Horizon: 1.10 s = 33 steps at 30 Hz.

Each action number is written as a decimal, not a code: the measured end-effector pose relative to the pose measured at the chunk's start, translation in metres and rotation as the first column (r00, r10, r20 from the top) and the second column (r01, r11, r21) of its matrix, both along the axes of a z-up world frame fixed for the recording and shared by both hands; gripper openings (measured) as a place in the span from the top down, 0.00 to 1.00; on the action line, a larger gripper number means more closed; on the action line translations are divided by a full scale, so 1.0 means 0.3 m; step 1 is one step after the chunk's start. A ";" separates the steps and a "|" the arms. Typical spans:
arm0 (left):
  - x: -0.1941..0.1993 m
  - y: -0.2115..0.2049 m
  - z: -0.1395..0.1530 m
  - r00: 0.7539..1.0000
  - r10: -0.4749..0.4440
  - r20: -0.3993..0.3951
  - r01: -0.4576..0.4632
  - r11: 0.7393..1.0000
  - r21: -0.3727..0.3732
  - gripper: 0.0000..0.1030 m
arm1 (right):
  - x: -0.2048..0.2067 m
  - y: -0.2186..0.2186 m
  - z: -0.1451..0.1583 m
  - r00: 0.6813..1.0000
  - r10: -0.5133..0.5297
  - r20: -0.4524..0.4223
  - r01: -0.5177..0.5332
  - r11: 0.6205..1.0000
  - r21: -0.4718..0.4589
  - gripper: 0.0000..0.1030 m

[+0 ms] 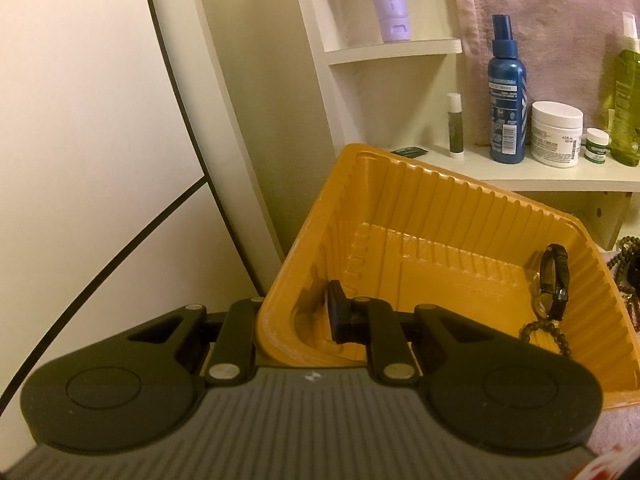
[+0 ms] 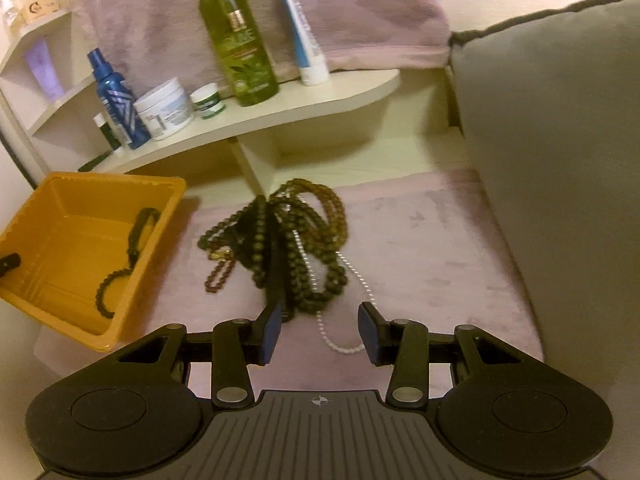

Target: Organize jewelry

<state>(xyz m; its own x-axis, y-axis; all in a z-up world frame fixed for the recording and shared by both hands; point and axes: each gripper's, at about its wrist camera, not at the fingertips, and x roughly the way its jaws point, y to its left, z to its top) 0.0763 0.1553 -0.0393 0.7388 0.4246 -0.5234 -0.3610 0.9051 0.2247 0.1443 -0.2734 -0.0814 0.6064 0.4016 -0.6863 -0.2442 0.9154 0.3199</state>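
My left gripper (image 1: 298, 322) is shut on the near wall of an orange plastic tray (image 1: 460, 220) and holds it tilted. In the tray lie a black wristwatch (image 1: 554, 280) and a dark bead bracelet (image 1: 546, 334). The tray (image 2: 48, 280) also shows at the left of the right wrist view, with a fingertip of the left gripper (image 2: 10, 262) on its wall. My right gripper (image 2: 320, 332) is open, just in front of a tangled heap of dark beaded necklaces (image 2: 288, 240) on pink cloth. A white pearl strand (image 2: 340, 340) from the heap lies between its fingers.
A white shelf (image 2: 312, 96) behind the heap holds a blue spray bottle (image 2: 116, 100), a white cream jar (image 2: 166, 110), a small jar (image 2: 208, 100) and a green bottle (image 2: 236, 44). A grey cushion (image 2: 560, 140) stands at the right. A white panel (image 1: 80, 120) is at the left.
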 end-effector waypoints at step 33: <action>0.006 0.005 0.003 1.000 0.004 -0.003 -0.004 1.000 -0.007 0.85 | 0.125 0.191 0.001 0.981 0.170 0.093 -0.164 0.984 -0.063 0.68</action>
